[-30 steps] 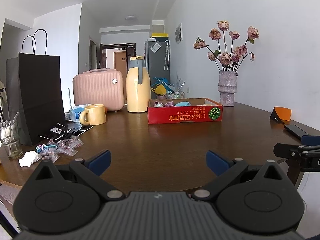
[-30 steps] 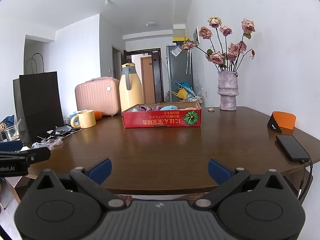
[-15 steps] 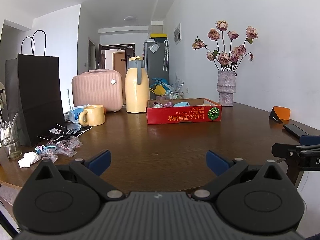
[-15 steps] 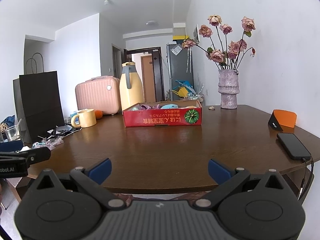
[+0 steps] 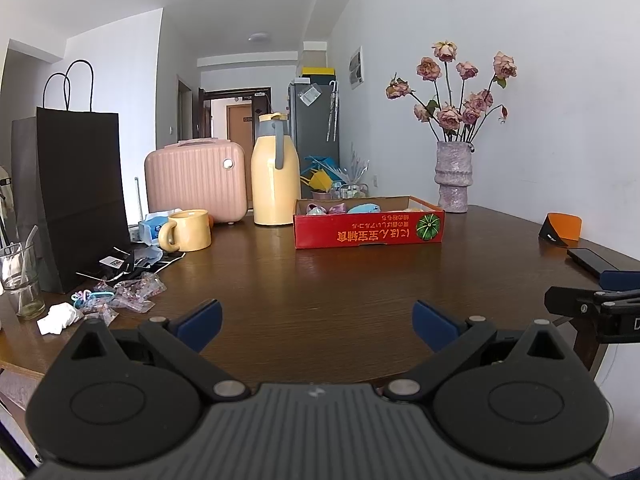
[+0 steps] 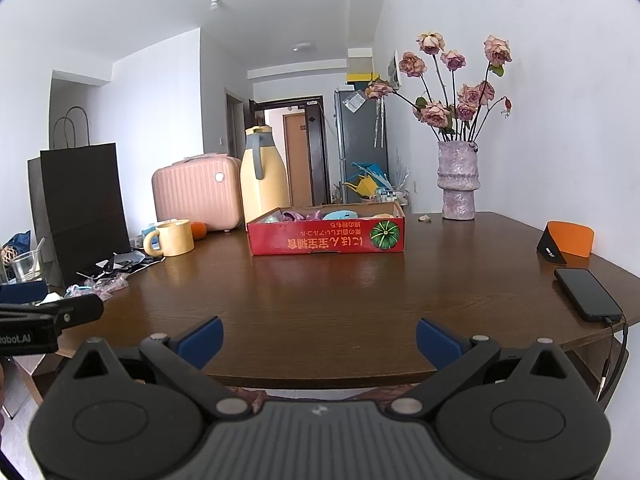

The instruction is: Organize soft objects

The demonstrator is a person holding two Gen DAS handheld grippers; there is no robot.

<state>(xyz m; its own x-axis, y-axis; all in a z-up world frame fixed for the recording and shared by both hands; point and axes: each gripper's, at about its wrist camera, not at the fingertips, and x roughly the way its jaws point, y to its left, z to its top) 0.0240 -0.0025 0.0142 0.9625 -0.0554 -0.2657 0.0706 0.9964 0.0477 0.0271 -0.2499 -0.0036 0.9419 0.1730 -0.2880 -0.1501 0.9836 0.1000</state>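
Observation:
A shallow red cardboard box (image 5: 368, 226) stands on the far side of the brown table (image 5: 320, 292); it also shows in the right wrist view (image 6: 326, 236). Inside it lie several soft objects, among them a light blue one (image 5: 362, 208) (image 6: 339, 215) and purple ones (image 6: 300, 215). My left gripper (image 5: 316, 322) is open and empty at the table's near edge. My right gripper (image 6: 319, 340) is open and empty, also at the near edge, to the right of the left one.
A yellow mug (image 5: 188, 230), pink case (image 5: 196, 180), yellow thermos (image 5: 276, 184) and black paper bag (image 5: 76, 196) stand at the left. Small wrapped items (image 5: 120, 294) and a glass (image 5: 20, 276) lie near the left edge. A flower vase (image 5: 454, 182), orange holder (image 6: 568, 240) and phone (image 6: 588, 294) are at the right.
Both grippers have drifted slightly; the views barely shift. Both stay open and empty.

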